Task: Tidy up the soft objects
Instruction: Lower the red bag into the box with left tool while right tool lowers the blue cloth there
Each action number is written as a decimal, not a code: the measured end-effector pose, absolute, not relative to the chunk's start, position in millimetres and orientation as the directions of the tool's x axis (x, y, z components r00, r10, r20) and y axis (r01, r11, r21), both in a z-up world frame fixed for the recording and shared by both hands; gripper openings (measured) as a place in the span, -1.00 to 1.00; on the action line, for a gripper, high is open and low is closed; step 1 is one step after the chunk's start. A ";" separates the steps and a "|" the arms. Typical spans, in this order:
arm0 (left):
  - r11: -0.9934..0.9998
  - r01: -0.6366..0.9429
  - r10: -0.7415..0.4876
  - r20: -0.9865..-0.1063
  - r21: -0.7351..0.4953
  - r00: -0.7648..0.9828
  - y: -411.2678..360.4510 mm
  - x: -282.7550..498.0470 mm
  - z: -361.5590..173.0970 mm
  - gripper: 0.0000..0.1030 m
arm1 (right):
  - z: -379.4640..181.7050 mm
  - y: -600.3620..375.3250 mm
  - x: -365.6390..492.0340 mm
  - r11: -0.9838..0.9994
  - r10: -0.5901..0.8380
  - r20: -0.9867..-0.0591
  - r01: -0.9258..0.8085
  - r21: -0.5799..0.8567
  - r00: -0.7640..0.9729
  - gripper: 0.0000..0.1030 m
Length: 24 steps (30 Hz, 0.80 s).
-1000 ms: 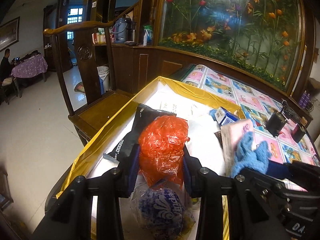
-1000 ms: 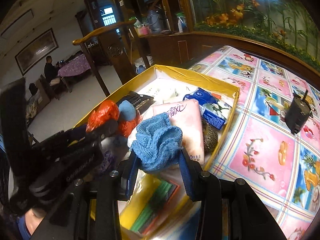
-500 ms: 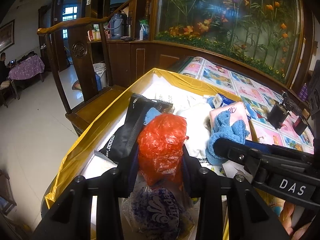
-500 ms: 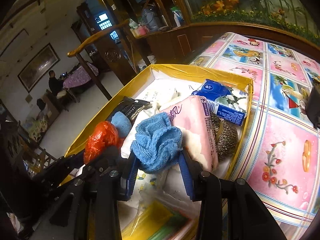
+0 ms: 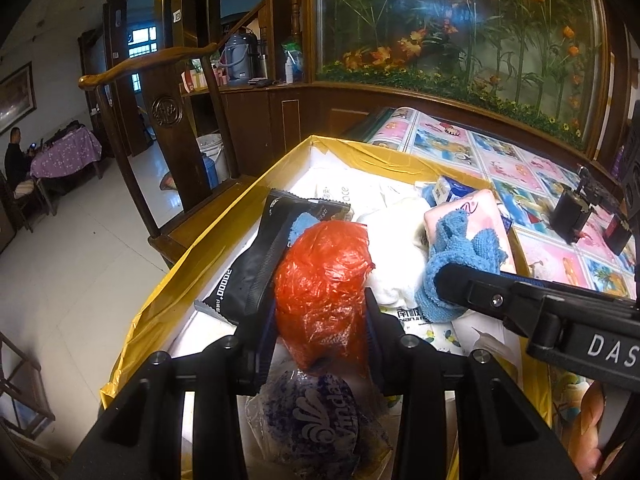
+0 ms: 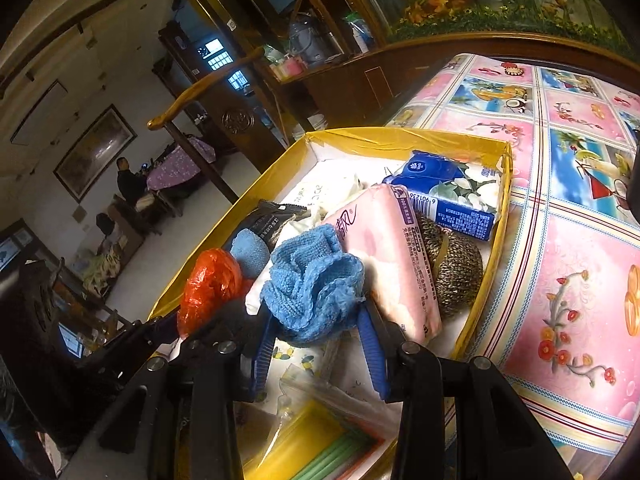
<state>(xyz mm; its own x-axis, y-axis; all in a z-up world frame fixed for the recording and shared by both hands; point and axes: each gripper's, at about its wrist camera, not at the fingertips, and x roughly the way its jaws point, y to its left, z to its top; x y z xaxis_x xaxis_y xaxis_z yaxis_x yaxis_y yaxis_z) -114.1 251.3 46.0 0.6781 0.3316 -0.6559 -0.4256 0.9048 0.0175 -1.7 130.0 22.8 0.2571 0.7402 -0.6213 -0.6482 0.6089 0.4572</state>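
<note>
Between the left gripper (image 5: pixel 320 332) fingers sits the crumpled orange bag (image 5: pixel 326 292), clamped as before; the right gripper (image 6: pixel 320 328) likewise keeps the blue cloth (image 6: pixel 314 284), now nearer the pink tissue pack (image 6: pixel 384 260). Both hang inside the yellow-rimmed box (image 6: pixel 400 138), crowded throughout, with packs pressing the right rim.

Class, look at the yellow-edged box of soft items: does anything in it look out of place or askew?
The box is a jumble rather than sorted. A coarse metallic scourer sits wedged under the tilted pink tissue pack, hardly a soft item. The left tool grips an orange plastic bag; the right tool grips a blue cloth.
</note>
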 end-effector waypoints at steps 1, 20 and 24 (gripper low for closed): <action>0.903 -0.430 0.337 -0.656 0.022 0.675 251.5 -114.0 45.8 -0.27 | 23.2 129.8 -3.5 0.610 0.738 -0.622 -0.651 0.451 0.262 -0.15; 0.884 -0.459 0.396 -0.654 0.082 0.645 246.1 -111.6 45.2 0.09 | 32.4 121.5 -11.9 0.607 0.738 -0.612 -0.675 0.420 0.283 0.15; 0.884 -0.459 0.398 -0.651 0.084 0.646 245.5 -112.0 45.0 0.19 | 37.3 115.3 -12.7 0.605 0.749 -0.593 -0.669 0.432 0.294 0.17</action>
<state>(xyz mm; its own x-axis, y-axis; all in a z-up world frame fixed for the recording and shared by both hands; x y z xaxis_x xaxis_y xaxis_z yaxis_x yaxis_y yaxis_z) -112.0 245.5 45.0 0.6465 0.3977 -0.6510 -0.4594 0.8842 0.0840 -12.7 115.3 37.3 0.2940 0.7494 -0.5933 -0.6693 0.6046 0.4319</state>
